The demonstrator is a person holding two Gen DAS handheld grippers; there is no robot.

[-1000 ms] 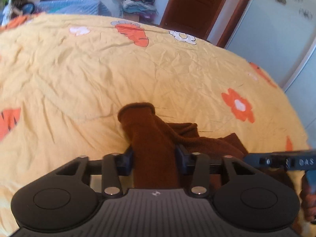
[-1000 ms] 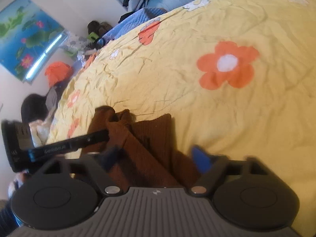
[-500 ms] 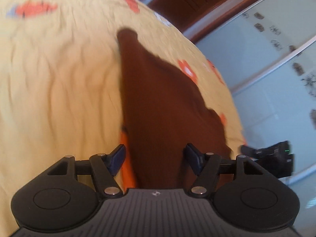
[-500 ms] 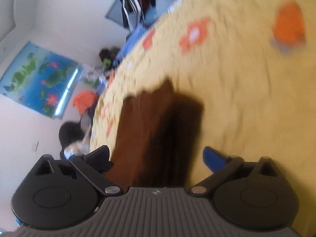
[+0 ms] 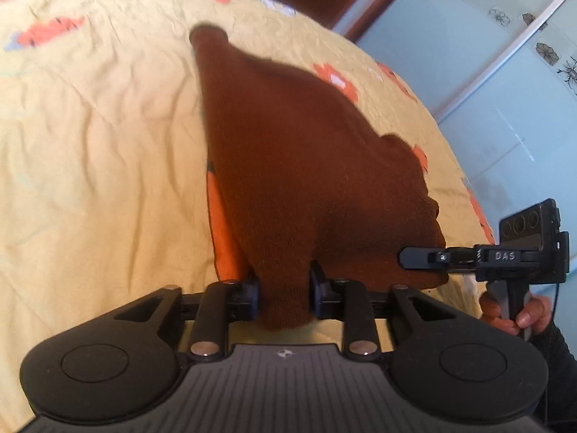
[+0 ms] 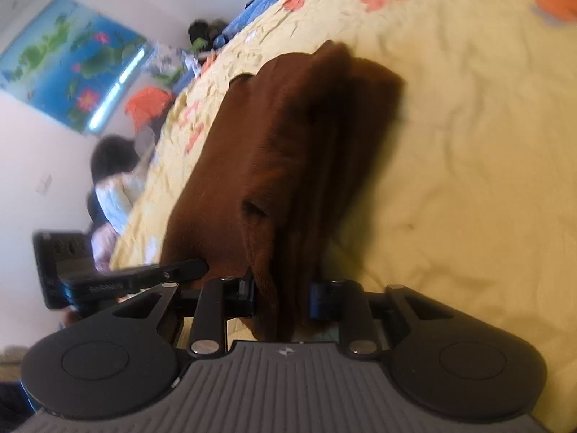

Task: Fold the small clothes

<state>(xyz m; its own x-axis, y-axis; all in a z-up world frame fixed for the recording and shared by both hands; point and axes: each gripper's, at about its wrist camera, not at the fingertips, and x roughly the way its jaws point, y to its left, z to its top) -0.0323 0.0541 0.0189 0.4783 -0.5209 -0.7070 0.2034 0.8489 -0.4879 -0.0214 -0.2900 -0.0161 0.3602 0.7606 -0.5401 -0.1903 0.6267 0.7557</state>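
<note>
I can't tell what sort of garment this is: the brown knit garment (image 5: pixel 306 166) is blurred at its far end and bunched where I hold it, so sleeves, legs or openings don't read clearly, and its near edge is hidden behind both tool bodies. My left gripper (image 5: pixel 283 288) is pinching one gathered corner of it between its pads, and my right gripper (image 6: pixel 281 294) is clamped on another thick bunch of the same cloth. In the left view the right tool's finger sits just beside the garment's lower right edge, with the holding hand (image 5: pixel 512 310) partly cut off below. The garment hangs over the yellow flowered bedspread (image 5: pixel 90 144), its long axis running from my grippers away across the bedspread, tapering to a narrow cuffed end (image 5: pixel 209 34) farthest from me. Whether that far end touches the bedspread I can't tell.
</note>
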